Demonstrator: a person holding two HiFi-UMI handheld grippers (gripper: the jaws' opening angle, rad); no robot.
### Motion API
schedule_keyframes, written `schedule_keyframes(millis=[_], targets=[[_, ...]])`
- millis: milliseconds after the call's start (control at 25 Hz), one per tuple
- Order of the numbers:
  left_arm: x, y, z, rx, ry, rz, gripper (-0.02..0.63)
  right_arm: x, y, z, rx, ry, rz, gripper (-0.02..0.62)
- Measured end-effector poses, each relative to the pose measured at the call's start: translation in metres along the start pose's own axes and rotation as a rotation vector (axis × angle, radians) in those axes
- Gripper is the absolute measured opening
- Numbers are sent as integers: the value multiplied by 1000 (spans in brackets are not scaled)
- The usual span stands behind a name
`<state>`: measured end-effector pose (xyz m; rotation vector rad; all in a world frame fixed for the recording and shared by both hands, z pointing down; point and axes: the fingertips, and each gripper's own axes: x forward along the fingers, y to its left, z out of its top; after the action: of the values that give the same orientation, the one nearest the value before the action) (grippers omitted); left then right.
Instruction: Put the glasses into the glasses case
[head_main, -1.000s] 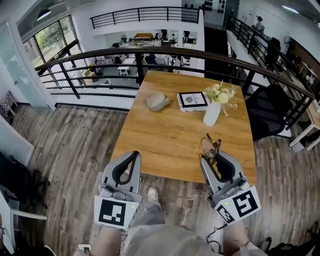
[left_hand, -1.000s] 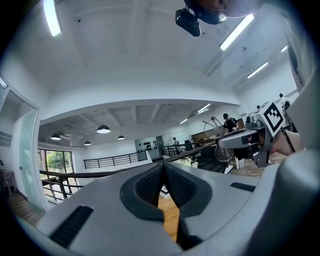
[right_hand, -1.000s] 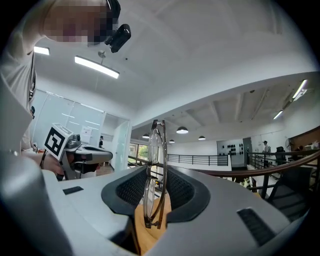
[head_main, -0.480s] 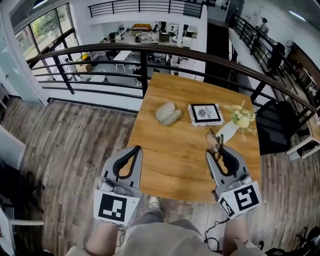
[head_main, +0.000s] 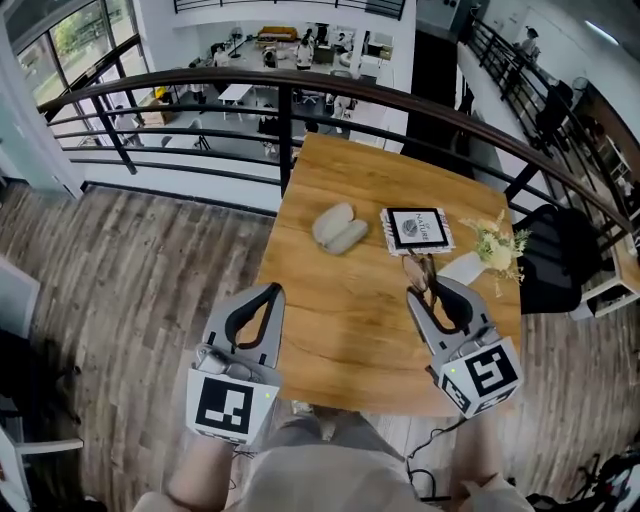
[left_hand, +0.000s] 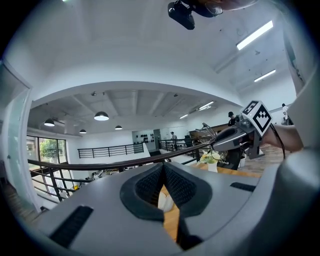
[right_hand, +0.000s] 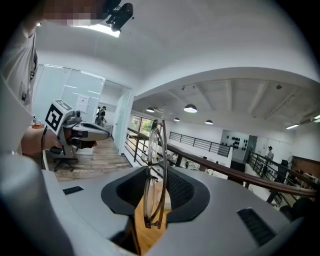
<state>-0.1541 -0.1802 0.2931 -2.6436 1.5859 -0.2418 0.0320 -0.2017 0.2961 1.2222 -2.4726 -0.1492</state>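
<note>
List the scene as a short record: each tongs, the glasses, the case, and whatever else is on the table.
left tongs: shut, nothing between them, at the table's near left edge
right tongs: shut on the glasses, over the table's right side
glasses: folded, standing on edge in the right tongs
glasses case: grey, lying mid-table, apart from both tongs
table: wooden, beside a railing
framed print: flat, right of the case
vase of flowers: near the right edge

grey, black-padded left gripper (head_main: 272, 292) and right gripper (head_main: 430, 290), each with a marker cube (head_main: 228, 415).
</note>
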Motion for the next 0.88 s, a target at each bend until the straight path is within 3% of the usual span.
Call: schedule_keyframes(millis=[280,520,880], targets=[[34,10,-7,-21,25,14,15,49,-37,-13,-122,121,79,135],[77,14,-16,66,-2,-9,15,105,-72,-43,-158,298,222,135],[140,36,-56,-7,62,12,15,212,-91,-104,-247,511,456,135]])
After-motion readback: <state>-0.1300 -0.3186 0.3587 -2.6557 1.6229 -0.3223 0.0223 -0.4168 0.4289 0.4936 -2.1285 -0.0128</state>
